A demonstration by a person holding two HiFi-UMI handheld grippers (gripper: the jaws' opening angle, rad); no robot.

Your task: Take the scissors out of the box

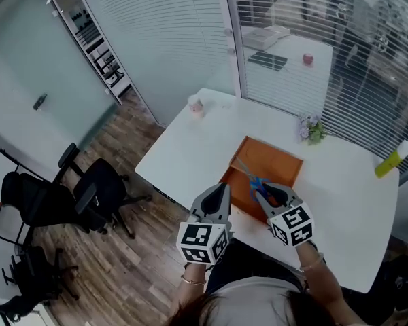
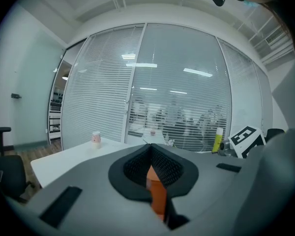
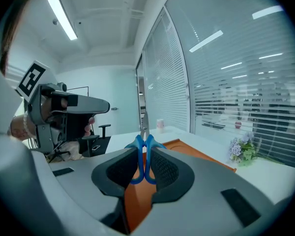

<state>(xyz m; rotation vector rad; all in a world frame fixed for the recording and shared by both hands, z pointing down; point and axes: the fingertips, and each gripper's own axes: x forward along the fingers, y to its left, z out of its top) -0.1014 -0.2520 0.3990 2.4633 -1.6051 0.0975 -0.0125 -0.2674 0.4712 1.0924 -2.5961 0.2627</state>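
Note:
An orange box [image 1: 285, 157] lies on the white table [image 1: 183, 151]. Blue-handled scissors [image 1: 256, 183] hang above the box's near part, and my right gripper [image 1: 266, 193] is shut on their handles. In the right gripper view the scissors [image 3: 143, 127] stand between the pads with the blades pointing up and away, the box [image 3: 191, 150] below them. My left gripper [image 1: 222, 186] is at the box's near left edge. Seen from the left gripper view, its jaws [image 2: 150, 149] are shut on an orange strip of the box's wall [image 2: 158, 194].
A pink cup [image 1: 196, 105] stands at the table's far left corner, a small bunch of flowers [image 1: 312, 130] beyond the box, a yellow bottle [image 1: 392, 161] at the right edge. Black office chairs [image 1: 95, 189] stand on the wooden floor to the left. Glass walls with blinds close the far side.

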